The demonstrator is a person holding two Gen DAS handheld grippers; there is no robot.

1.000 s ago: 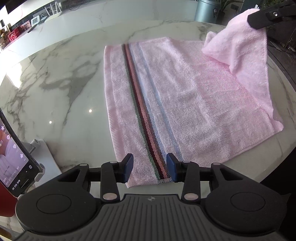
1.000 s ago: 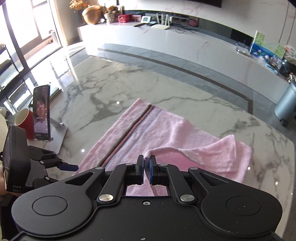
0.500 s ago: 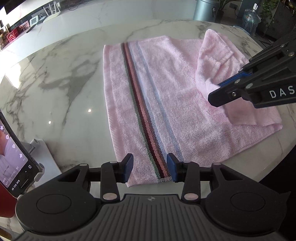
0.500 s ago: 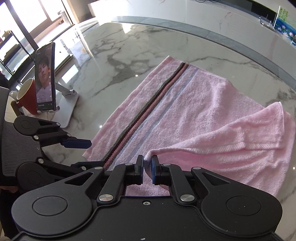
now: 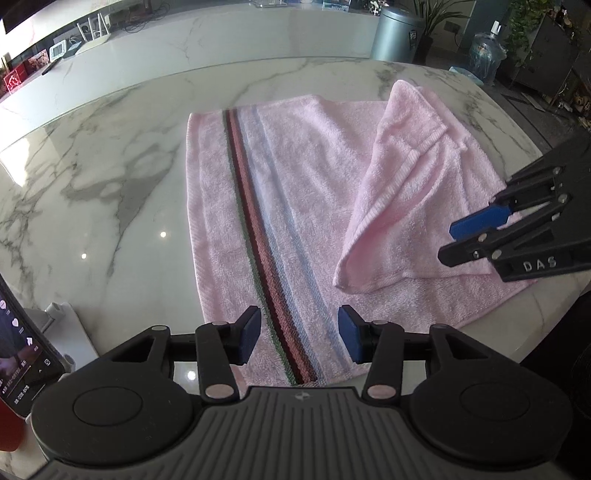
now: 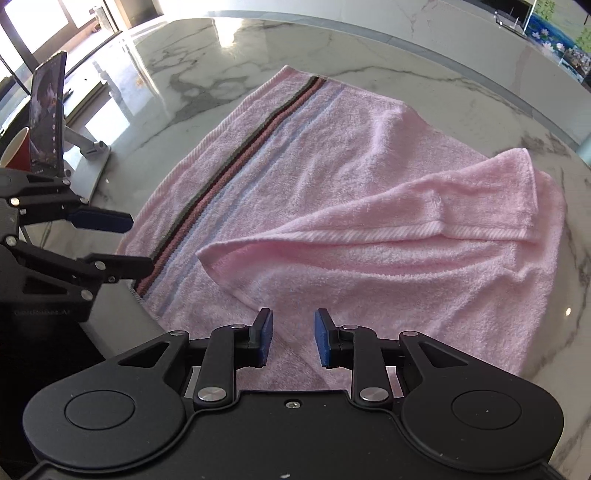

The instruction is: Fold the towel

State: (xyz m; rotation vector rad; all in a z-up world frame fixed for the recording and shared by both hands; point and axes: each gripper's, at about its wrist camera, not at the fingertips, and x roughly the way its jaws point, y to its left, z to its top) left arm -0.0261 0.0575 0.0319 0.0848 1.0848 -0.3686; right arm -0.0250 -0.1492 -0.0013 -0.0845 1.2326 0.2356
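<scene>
A pink towel (image 5: 314, 206) with a dark striped band (image 5: 258, 236) lies spread on the marble table; it also shows in the right wrist view (image 6: 332, 192). Its right corner is folded over as a loose flap (image 5: 399, 206), which also shows in the right wrist view (image 6: 369, 236). My left gripper (image 5: 299, 336) is open and empty, over the towel's near edge astride the stripes. My right gripper (image 6: 291, 338) is open and empty just behind the flap's tip; it also shows in the left wrist view (image 5: 476, 236) at the towel's right side.
A phone on a white stand (image 6: 48, 114) and a red cup (image 6: 16, 155) stand at the table's left. The marble table (image 5: 110, 177) has a curved near edge. A grey bin (image 5: 397, 33) and a water bottle (image 5: 487, 51) stand beyond the table.
My right gripper carried the towel corner down over the towel, opened and let it go. The flap now lies on the towel. The left gripper stayed in place, open.
</scene>
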